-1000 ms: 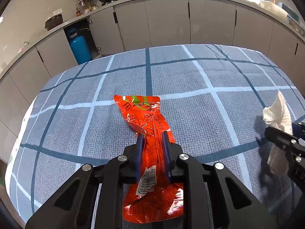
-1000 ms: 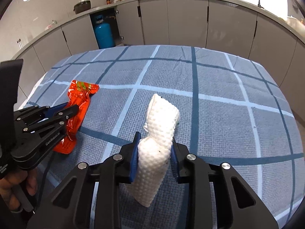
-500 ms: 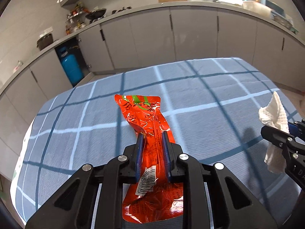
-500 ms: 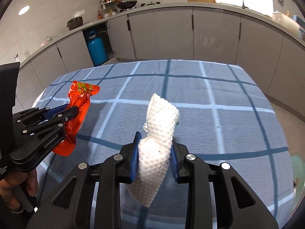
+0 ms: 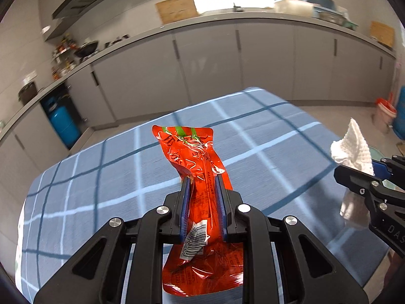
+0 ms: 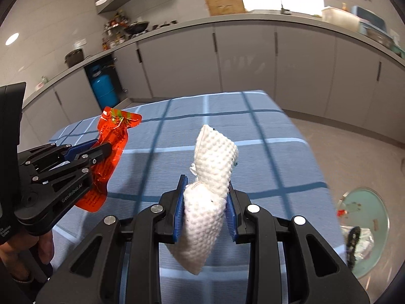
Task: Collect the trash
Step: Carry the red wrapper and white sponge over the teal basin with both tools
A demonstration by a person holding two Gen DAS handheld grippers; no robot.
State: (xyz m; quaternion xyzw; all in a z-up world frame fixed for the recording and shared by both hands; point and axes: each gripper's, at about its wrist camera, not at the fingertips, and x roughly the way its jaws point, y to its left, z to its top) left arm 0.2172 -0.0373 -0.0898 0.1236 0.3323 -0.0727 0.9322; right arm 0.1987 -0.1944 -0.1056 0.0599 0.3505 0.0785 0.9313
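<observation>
My left gripper (image 5: 202, 179) is shut on a crumpled red snack wrapper (image 5: 195, 157) with a green stripe at its top and a barcode label lower down. It hangs above the blue checked tablecloth (image 5: 101, 177). My right gripper (image 6: 206, 179) is shut on a wadded white paper towel (image 6: 215, 157), also held clear of the cloth. In the right wrist view the left gripper (image 6: 101, 148) with the red wrapper (image 6: 114, 136) shows at the left. In the left wrist view the right gripper (image 5: 354, 172) and the paper towel (image 5: 351, 147) show at the right edge.
A round trash bin (image 6: 364, 230) with a pale green rim stands on the floor right of the table, with rubbish inside. Grey kitchen cabinets (image 6: 243, 60) curve behind the table. A blue gas cylinder (image 6: 103, 88) sits in an open cabinet. A person's hand (image 6: 25, 250) holds the left gripper's handle.
Both grippers have risen and swung right, keeping their grips on the wrapper and the towel. The table has dropped lower in view, and the floor and the trash bin have come into sight.
</observation>
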